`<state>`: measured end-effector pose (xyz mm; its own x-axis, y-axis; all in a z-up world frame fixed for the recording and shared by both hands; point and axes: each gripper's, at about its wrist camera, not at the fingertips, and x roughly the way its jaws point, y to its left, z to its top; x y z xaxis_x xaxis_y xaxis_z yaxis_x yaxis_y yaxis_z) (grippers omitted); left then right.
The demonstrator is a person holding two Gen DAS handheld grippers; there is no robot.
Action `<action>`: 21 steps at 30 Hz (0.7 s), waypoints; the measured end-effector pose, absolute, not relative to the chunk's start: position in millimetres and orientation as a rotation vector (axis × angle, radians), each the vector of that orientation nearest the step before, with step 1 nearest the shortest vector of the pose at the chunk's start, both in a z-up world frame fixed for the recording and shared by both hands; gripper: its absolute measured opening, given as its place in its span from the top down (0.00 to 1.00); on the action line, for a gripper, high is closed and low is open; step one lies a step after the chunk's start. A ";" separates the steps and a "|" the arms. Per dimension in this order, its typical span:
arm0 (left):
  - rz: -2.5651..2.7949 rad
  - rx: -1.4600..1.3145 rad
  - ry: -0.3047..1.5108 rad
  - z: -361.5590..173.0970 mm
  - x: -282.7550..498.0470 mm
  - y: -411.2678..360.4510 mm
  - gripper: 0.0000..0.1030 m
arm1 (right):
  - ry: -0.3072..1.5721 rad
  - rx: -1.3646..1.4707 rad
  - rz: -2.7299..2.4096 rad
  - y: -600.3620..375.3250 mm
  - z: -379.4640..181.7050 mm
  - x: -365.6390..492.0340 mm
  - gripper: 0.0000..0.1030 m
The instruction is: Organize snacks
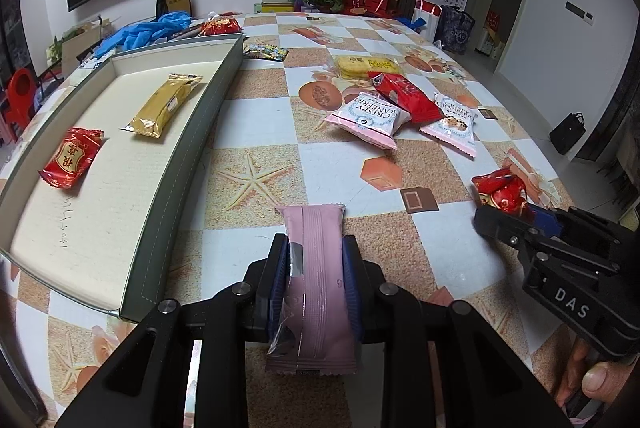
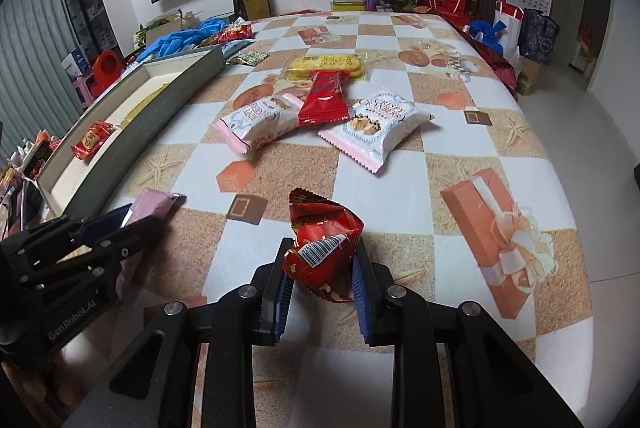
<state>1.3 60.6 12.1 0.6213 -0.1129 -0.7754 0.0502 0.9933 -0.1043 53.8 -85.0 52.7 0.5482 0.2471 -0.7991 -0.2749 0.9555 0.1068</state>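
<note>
Clamping a flat pink plastic snack packet (image 1: pixel 316 284) between its blue pads, the left hand-held gripper (image 1: pixel 315 268) is nearly closed, the packet standing lengthwise above the checkered, starfish-printed surface (image 1: pixel 256 132). To its right, the right hand-held gripper (image 2: pixel 322 268) is squeezed onto a crumpled red foil snack packet (image 2: pixel 324 248), barcode side up. Left of the left hand-held gripper lies a shallow grey cardboard box with a cream floor (image 1: pixel 180 164); inside it, near to far, are a small red wrapped sweet (image 1: pixel 72 158) and a long gold foil bar (image 1: pixel 164 106), well apart. Farther ahead, between the two hand-held grippers, two pink-and-white cranberry crisp bags (image 1: pixel 370 118) flank a long red foil packet (image 1: pixel 408 96) lying across them. Just beyond sits a yellow pack of round crackers (image 1: pixel 366 66). Blue gloves (image 1: pixel 152 30) lie behind the box.
</note>
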 end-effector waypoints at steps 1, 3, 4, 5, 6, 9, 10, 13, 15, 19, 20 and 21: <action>-0.094 -0.075 0.896 12.2 1.1 60.5 0.72 | 0.934 -0.028 0.309 -85.8 53.4 53.3 0.72; -0.093 -0.074 0.896 12.1 1.1 60.4 0.72 | 0.937 -0.020 0.310 -86.9 52.2 53.8 0.72; -0.093 -0.074 0.896 12.2 1.0 60.5 0.72 | 0.940 -0.017 0.307 -87.6 51.7 54.2 0.72; -0.093 -0.074 0.895 12.2 1.1 60.6 0.72 | 0.941 -0.010 0.306 -88.6 51.6 54.7 0.72; -0.092 -0.073 0.895 12.1 1.3 60.6 0.72 | 0.940 -0.006 0.306 -89.4 51.5 54.5 0.72; -0.090 -0.072 0.894 12.4 1.1 60.2 0.72 | 0.938 0.004 0.300 -91.7 51.8 53.9 0.72; -0.091 -0.074 0.893 12.4 1.1 60.4 0.72 | 0.939 0.005 0.299 -91.9 51.7 54.0 0.72; -0.091 -0.072 0.894 12.4 0.9 59.7 0.72 | 0.939 0.000 0.299 -91.2 51.8 53.8 0.72; -0.091 -0.072 0.894 12.7 1.3 60.0 0.72 | 0.940 -0.003 0.298 -90.9 51.7 53.9 0.72; -0.090 -0.071 0.894 13.1 1.1 59.6 0.72 | 0.943 -0.002 0.296 -91.2 51.3 54.3 0.72; -0.091 -0.071 0.894 13.4 0.9 59.5 0.72 | 0.943 -0.002 0.297 -91.3 51.2 54.6 0.72; -0.091 -0.072 0.894 13.1 1.1 59.5 0.72 | 0.943 -0.002 0.296 -91.3 51.2 54.6 0.72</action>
<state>1.1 59.5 13.1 0.6230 -0.1093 -0.7746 0.0491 0.9937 -0.1007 54.6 -91.3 51.2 0.5500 0.2492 -0.7972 -0.2508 0.9597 0.1269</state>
